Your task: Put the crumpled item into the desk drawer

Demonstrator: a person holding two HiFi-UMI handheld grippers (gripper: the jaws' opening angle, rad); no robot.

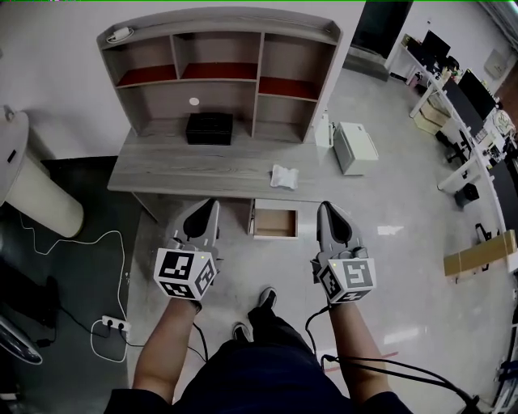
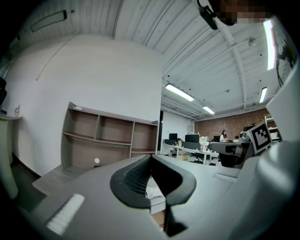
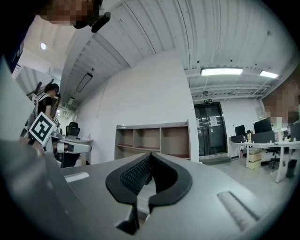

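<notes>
Presently, we list the following.

1. Crumpled item: white, lying on the desk near its front edge, just behind the drawer, touched by neither tool.
2. Desk drawer: pulled open below the front edge, wooden bottom bare. We judge it stands open so the item can drop straight in.
3. Left gripper: jaws closed tip to tip, nothing between them, held low before the desk, left of the drawer.
4. Right gripper: jaws likewise pressed together and empty, held right of the drawer. We judge the pair flanks the opening in readiness; one must spread its jaws before it can take the item.
5. Black box: on the desk, under the hutch.
6. White unit: on the floor beside the desk.

Writing: we read none. The marker cubes carry only black-and-white square patterns. A sign above the far door is too small to read. No brand shows.
</notes>
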